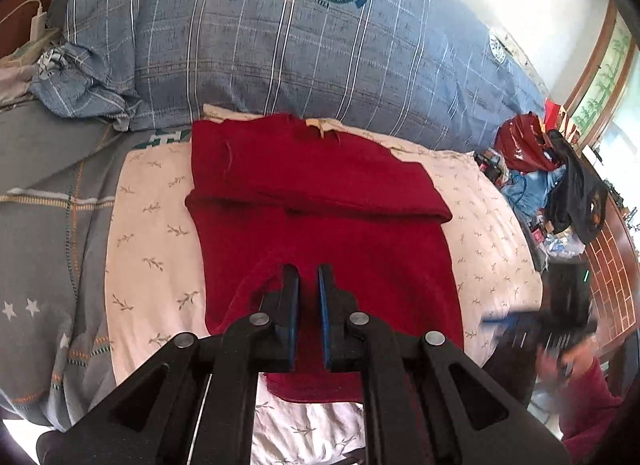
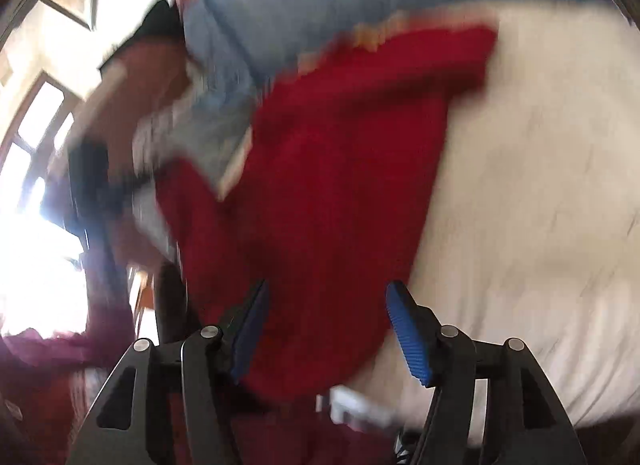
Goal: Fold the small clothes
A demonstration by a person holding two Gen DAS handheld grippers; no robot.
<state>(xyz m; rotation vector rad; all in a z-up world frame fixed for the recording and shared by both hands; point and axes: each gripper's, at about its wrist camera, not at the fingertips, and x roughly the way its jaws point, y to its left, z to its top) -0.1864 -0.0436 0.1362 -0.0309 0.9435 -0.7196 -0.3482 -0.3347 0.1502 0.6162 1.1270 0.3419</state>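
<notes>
A bedroom in a home. A bed fills the left wrist view, spread with a white sheet [image 1: 152,233] printed with small leaf sprigs, and a bulky blue checked quilt [image 1: 280,53] is heaped along its far side. A grey cover with stars [image 1: 36,265] lies at the left. Beside the bed, at the right, bags and loose clothes [image 1: 552,177] pile up on a brick-patterned surface. A wood-framed window [image 2: 36,137] lets in bright daylight in the right wrist view
</notes>
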